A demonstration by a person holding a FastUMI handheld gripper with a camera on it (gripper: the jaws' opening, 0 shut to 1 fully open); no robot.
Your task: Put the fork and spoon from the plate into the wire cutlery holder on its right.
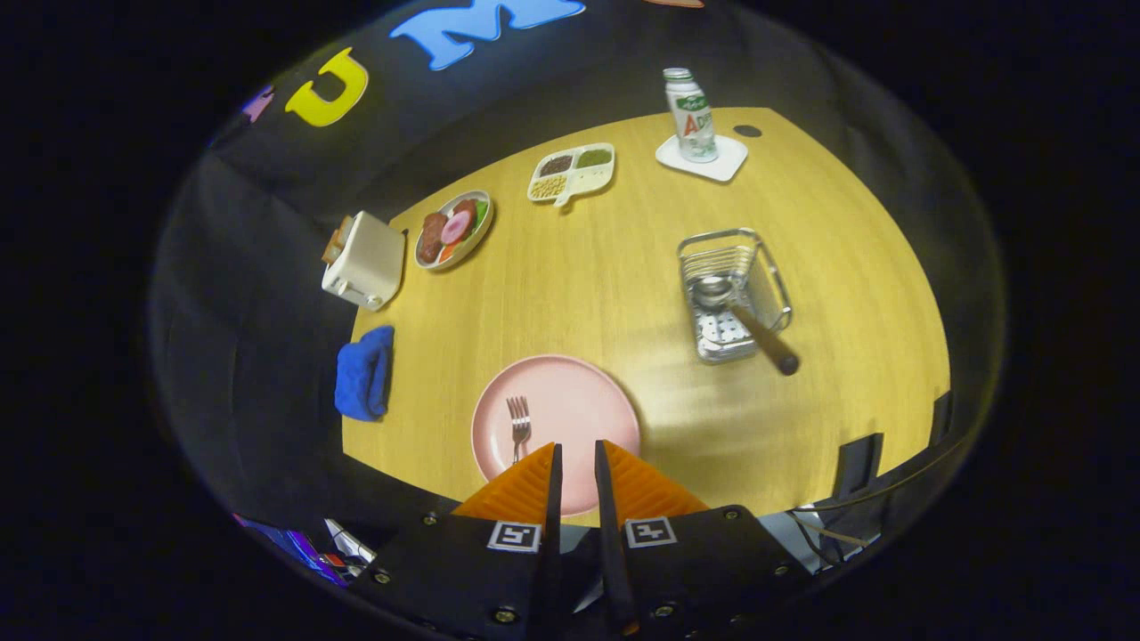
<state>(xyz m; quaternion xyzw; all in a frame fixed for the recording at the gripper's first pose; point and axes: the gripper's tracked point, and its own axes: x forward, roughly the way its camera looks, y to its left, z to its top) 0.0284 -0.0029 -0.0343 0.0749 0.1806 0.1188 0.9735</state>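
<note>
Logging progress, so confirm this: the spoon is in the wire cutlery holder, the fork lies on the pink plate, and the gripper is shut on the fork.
One thing is wrong: the gripper holds nothing. In the gripper view its fingers stand a narrow gap apart, empty, above the pink plate's near edge, with the fork lying just left of the left finger. The spoon is in the wire cutlery holder.

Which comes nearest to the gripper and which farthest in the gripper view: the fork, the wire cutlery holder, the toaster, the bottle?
The gripper hangs above the table with its fingers a narrow gap apart, holding nothing.
1. Fork: on the pink plate, just ahead of the left finger.
2. Wire cutlery holder: beyond, to the right, spoon inside.
3. Toaster: far left edge.
4. Bottle: far side, on a white coaster.
</note>
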